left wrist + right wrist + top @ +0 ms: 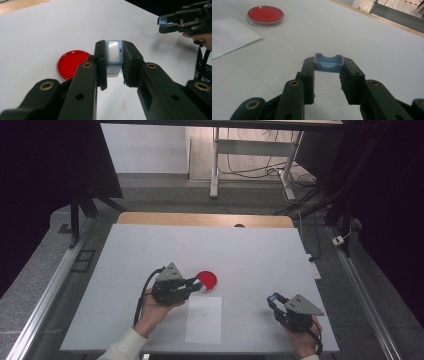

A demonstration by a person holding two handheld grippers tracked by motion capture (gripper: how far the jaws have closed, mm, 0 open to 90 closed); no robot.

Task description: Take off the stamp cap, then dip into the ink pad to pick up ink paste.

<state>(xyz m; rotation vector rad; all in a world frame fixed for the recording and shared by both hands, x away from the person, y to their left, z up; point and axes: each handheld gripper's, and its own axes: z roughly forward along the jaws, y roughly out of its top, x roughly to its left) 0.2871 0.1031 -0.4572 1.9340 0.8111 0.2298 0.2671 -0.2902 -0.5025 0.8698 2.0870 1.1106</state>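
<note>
Both hands rest low on the counter (260, 255). Left gripper (114, 62) clamps a blue-white block (114, 53) beside the red dish (71, 63). Right gripper (328, 68) pinches a blue cap (328, 63).

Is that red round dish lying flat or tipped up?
Flat: the red dish rests level on the white table, its whole rim down.

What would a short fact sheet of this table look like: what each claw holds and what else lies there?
Left claw: shut on a small white and light-blue piece, held above the table
Right claw: shut on a small blue cap, off to the right
Red dish: round, flat on the table, beside the left claw's tips
Paper sheet: white, lying flat between the two hands
Table: white top with a wooden strip along the far edge
</note>
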